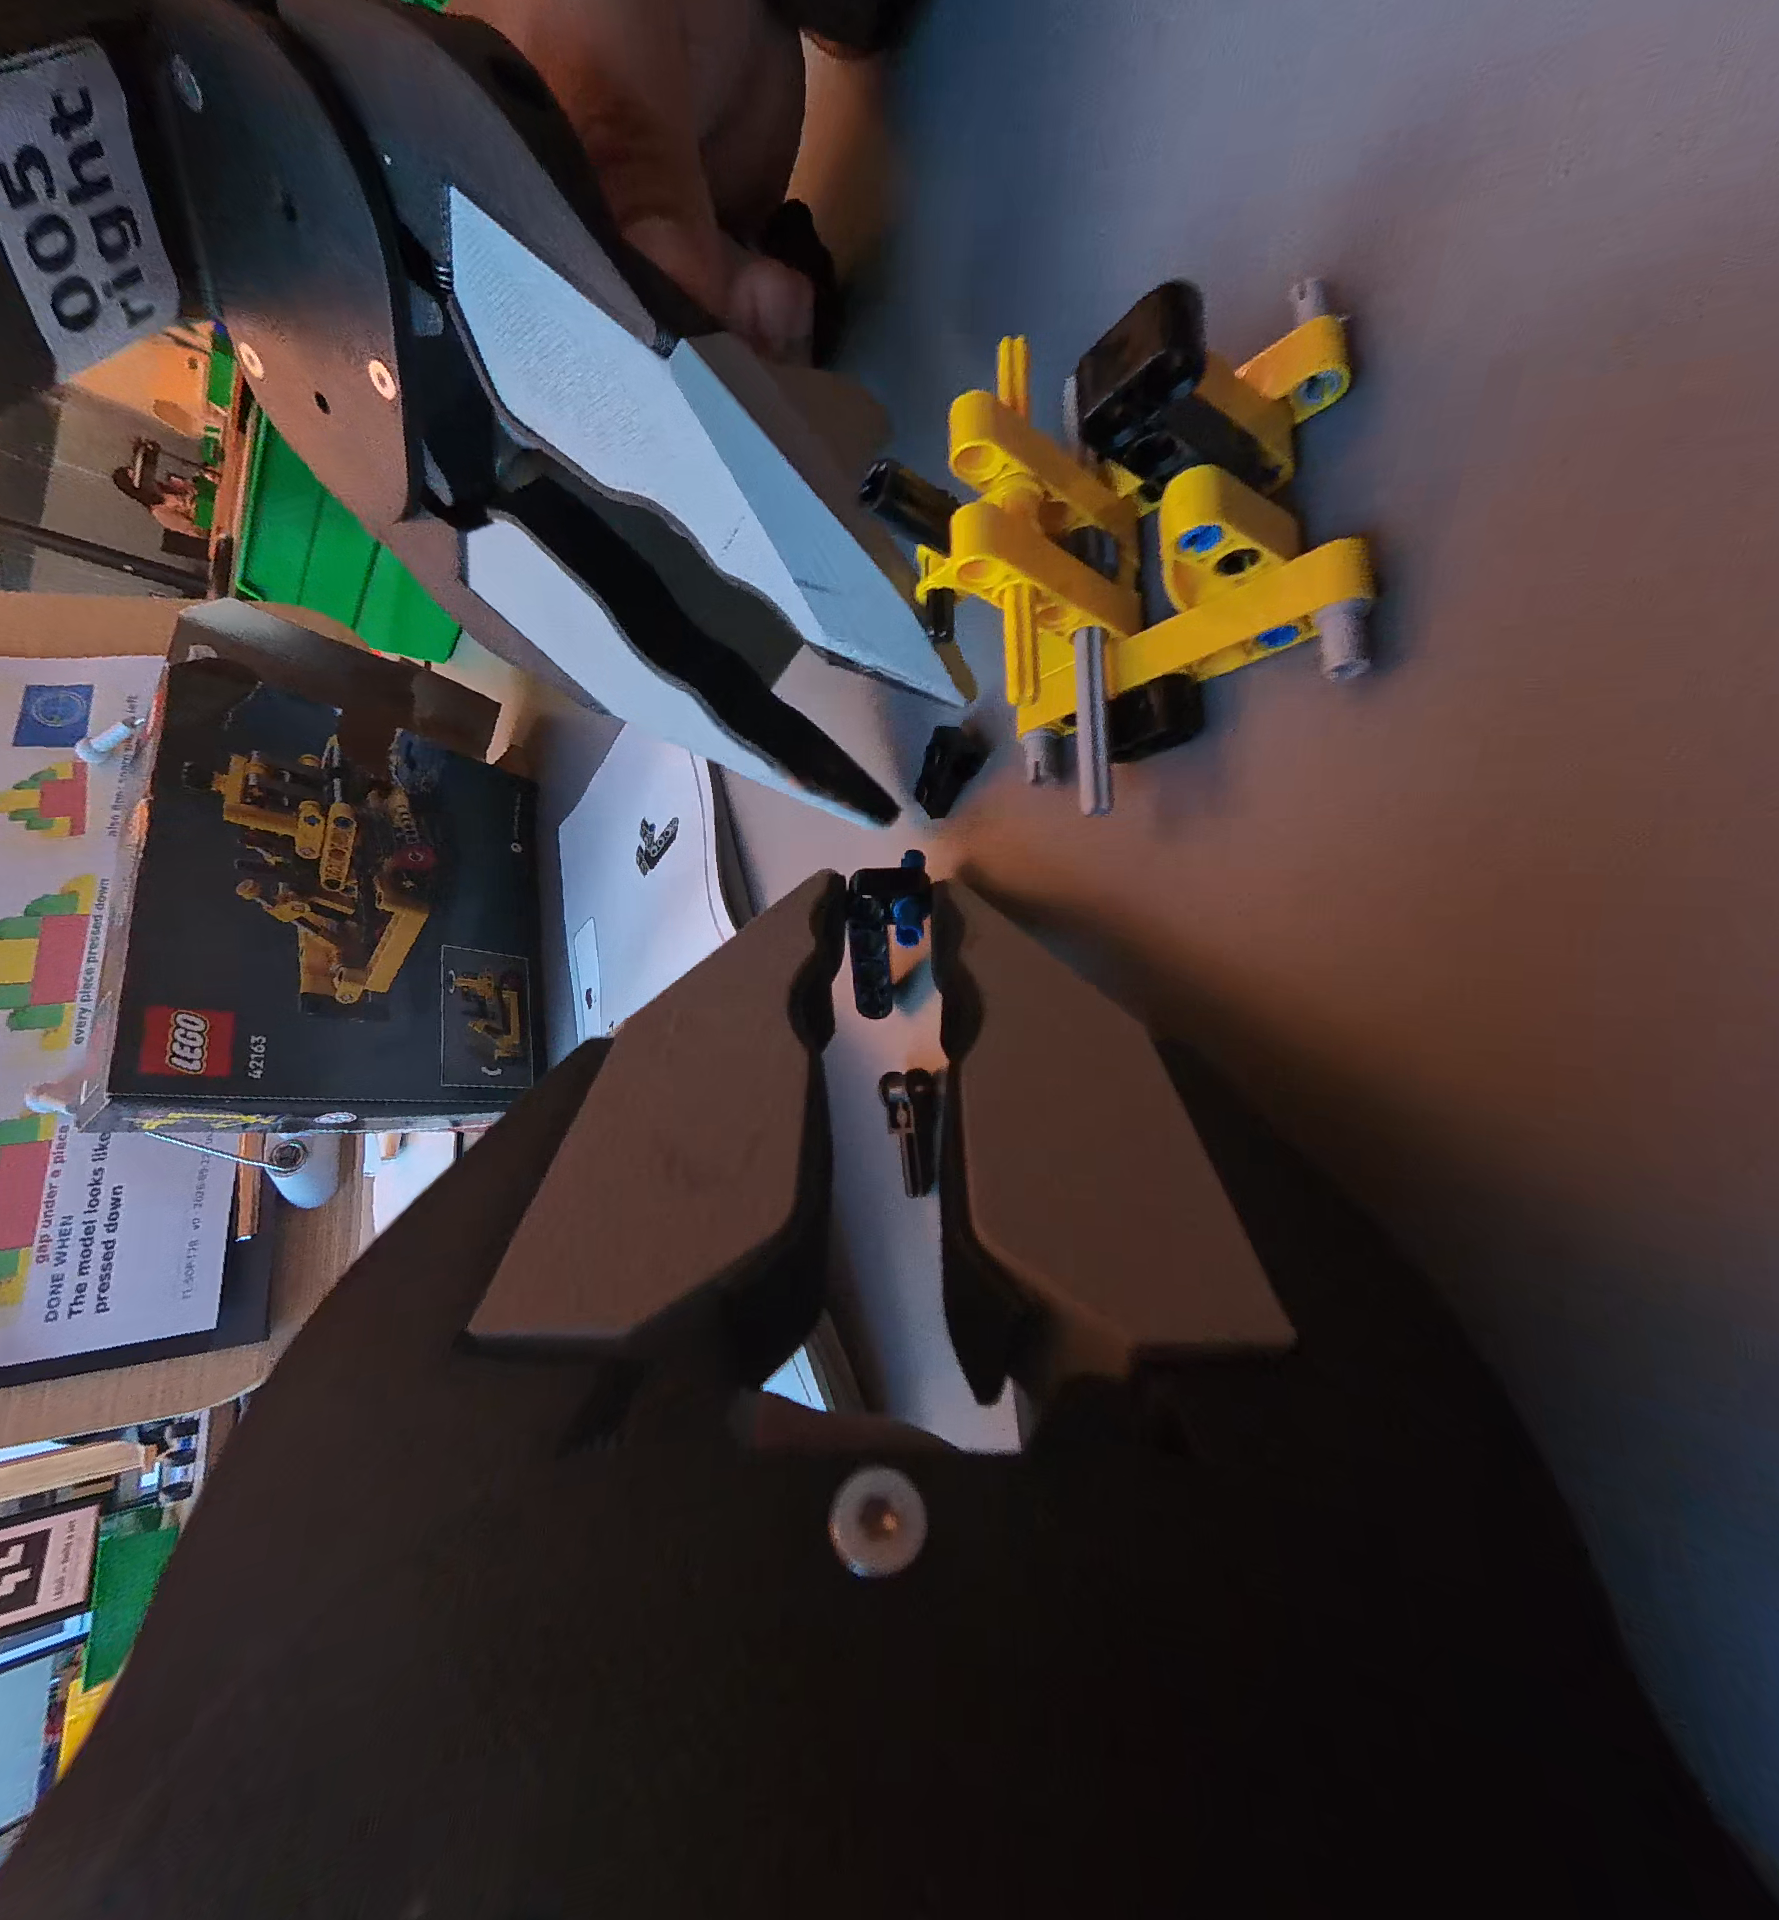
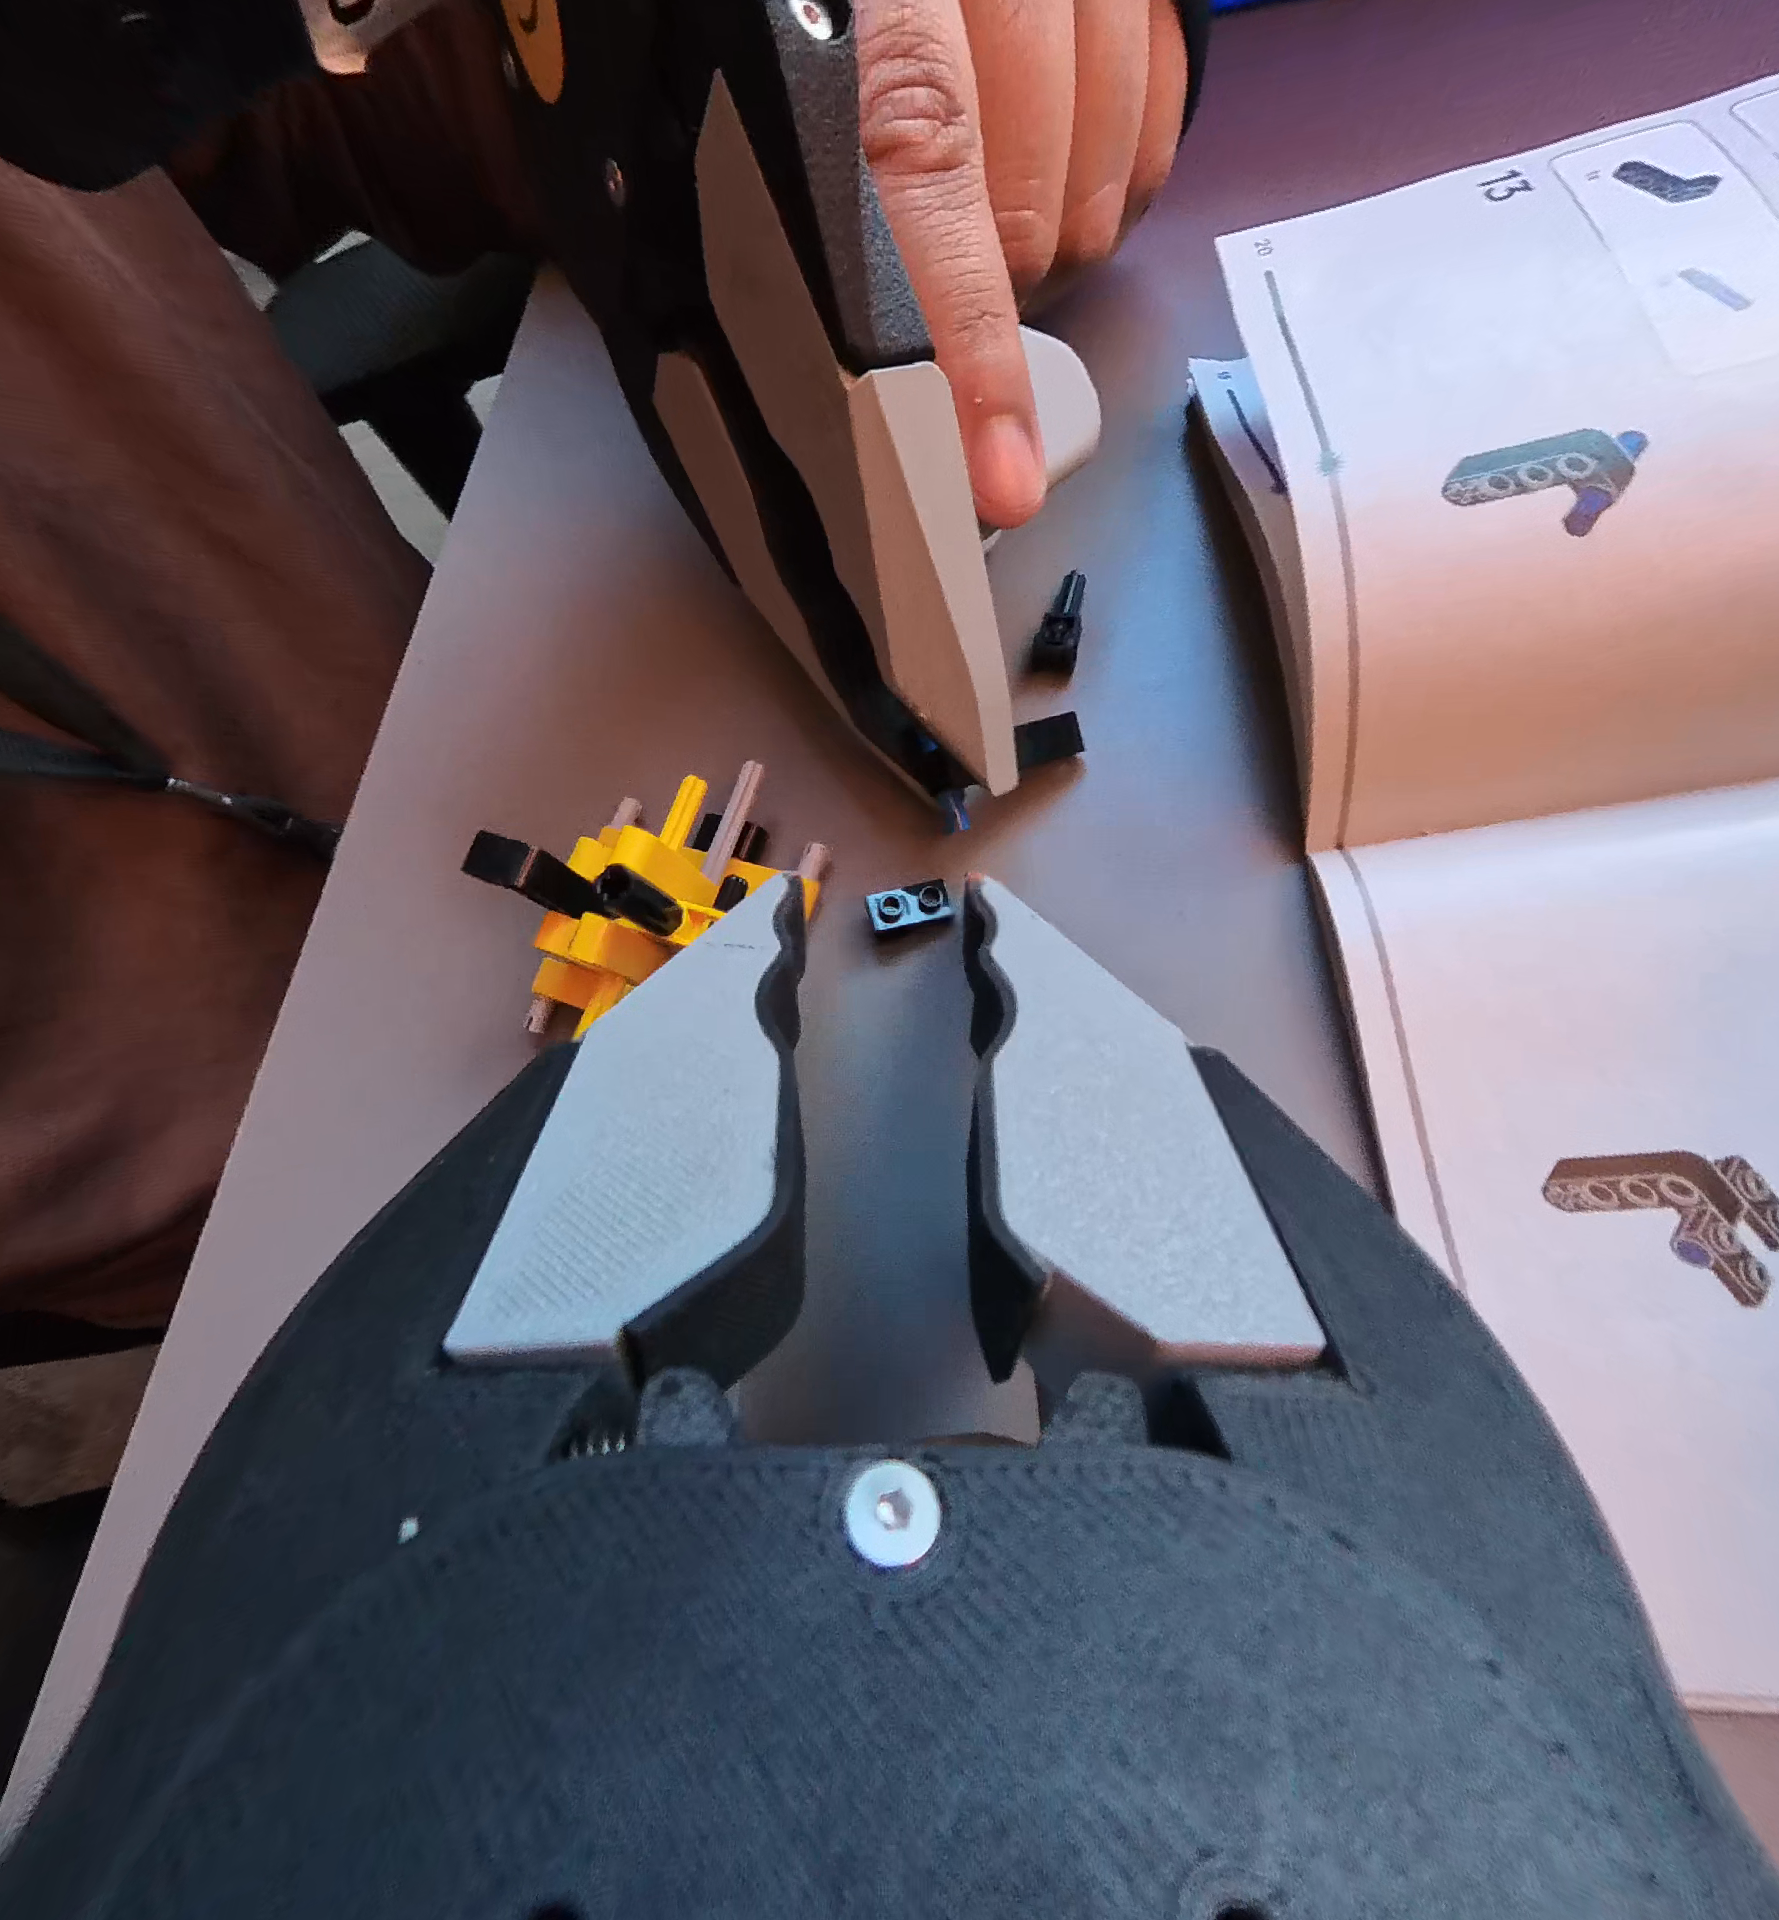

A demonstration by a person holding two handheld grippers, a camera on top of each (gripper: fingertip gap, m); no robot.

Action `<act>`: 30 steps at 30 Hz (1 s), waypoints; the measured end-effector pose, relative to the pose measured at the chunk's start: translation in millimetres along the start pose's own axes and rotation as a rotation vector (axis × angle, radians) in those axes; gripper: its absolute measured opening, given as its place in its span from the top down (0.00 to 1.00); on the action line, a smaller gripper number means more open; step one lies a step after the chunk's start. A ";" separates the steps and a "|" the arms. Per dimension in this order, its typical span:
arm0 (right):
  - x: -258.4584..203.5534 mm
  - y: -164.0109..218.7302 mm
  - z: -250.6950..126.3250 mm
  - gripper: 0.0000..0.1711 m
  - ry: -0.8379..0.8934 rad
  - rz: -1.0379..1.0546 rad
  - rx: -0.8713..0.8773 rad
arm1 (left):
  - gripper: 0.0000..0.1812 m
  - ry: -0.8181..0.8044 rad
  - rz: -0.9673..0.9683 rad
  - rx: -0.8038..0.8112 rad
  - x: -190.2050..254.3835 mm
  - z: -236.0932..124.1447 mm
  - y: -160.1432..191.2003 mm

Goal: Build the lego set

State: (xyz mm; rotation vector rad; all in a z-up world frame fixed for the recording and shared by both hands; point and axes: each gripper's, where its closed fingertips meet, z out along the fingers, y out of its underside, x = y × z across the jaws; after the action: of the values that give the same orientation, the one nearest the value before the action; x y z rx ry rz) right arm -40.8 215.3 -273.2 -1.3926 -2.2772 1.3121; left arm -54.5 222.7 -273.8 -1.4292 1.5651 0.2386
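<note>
Beam (image 1: 877, 951), black with blue pins, sits between the left gripper (image 1: 887, 894) fingertips; we see it clamped there, a blue pin poking past the tips. In the right wrist view the same left gripper (image 2: 952, 790) comes down from above, tips close to the table (image 2: 552, 582), a black end of the beam (image 2: 1049, 738) sticking out to its side and a blue pin at its tip. Right gripper (image 2: 880, 894) jaws stand apart, nothing between them. We see a small black piece (image 2: 909, 906) with two holes lying on the table just past its tips, between them but not touched. In the left wrist view that piece (image 1: 950, 769) lies just beside the right gripper (image 1: 890, 805) tip. Yellow model (image 1: 1155, 540) lies on the table, well off to one side of both grippers; in the right wrist view the model (image 2: 636, 914) is partly behind one right finger. Black pin (image 2: 1059, 623) lies loose near the booklet (image 2: 1550, 644). Set box (image 1: 334, 894) stands behind.
</note>
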 end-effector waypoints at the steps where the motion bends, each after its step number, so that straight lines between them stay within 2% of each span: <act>1: -1.7 0.3 0.7 0.85 -0.015 -0.003 -0.005 | 0.93 -0.002 0.000 -0.002 -0.3 0.2 0.5; 15: -1.4 1.2 -0.9 0.89 -0.050 0.028 -0.004 | 0.93 -0.003 0.009 -0.006 -0.6 0.3 1.8; 30: 2.6 4.1 2.4 0.93 0.017 -0.010 -0.030 | 0.93 0.002 -0.003 0.015 -1.3 0.5 -0.9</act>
State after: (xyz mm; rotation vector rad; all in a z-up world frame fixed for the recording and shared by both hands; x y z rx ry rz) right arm -40.8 216.6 -278.4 -1.3944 -2.2991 1.2638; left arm -53.7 223.6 -272.7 -1.4201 1.5628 0.2233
